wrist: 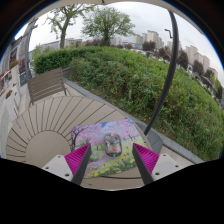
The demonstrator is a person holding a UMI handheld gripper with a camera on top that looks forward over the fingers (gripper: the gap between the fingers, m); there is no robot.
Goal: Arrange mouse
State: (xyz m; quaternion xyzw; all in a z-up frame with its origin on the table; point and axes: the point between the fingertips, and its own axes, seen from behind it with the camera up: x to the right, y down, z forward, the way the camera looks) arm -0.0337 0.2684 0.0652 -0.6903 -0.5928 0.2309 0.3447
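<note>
A grey computer mouse (pixel 113 144) lies on a colourful printed mouse mat (pixel 97 132) on a round slatted wooden table (pixel 50 125). My gripper (pixel 112 158) is open, its two fingers with magenta pads (pixel 78 158) spread wide on either side. The mouse sits between the fingertips and a little ahead of them, with a clear gap on each side. It rests on the mat by itself.
A wooden chair (pixel 44 85) stands beyond the table to the left. A green hedge (pixel 140 80) runs along the terrace edge on the right. Trees and buildings stand far behind.
</note>
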